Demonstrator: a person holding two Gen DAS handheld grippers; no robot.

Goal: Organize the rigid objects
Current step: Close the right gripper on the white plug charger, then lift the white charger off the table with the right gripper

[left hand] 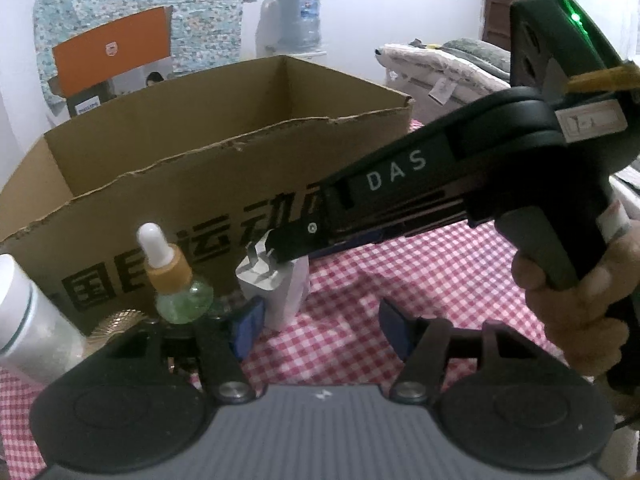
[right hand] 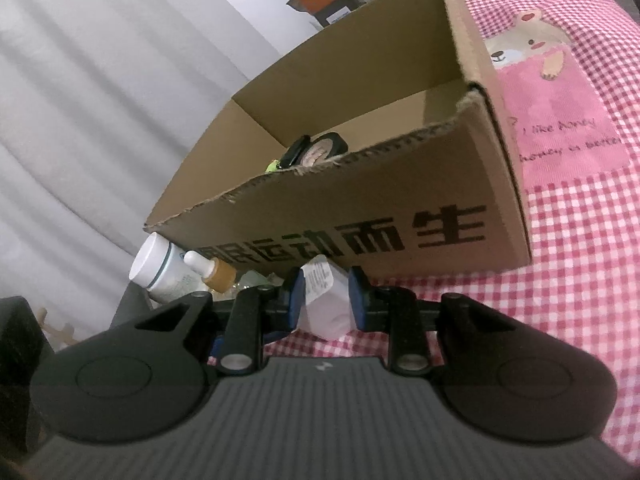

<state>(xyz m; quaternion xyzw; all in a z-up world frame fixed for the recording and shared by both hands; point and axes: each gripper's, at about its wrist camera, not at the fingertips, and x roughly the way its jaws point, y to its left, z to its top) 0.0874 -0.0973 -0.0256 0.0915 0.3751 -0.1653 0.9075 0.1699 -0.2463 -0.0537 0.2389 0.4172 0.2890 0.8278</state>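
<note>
Charger (right hand: pixel 325 300) sits pinched in the right gripper (right hand: pixel 326 294) (left gripper (left hand: pixel 316 330) gapes empty); off-centre hold may slip against the cardboard box (right hand: pixel 400 208).

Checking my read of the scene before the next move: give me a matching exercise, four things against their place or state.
Things:
1 white plug-in charger block
2 green glass dropper bottle with white bulb
3 round black compact
4 left gripper

States:
A inside brown cardboard box
B open, nothing between fingers
C clamped by right gripper
D upright beside charger

Pairs: 1-C, 2-D, 3-A, 4-B
</note>
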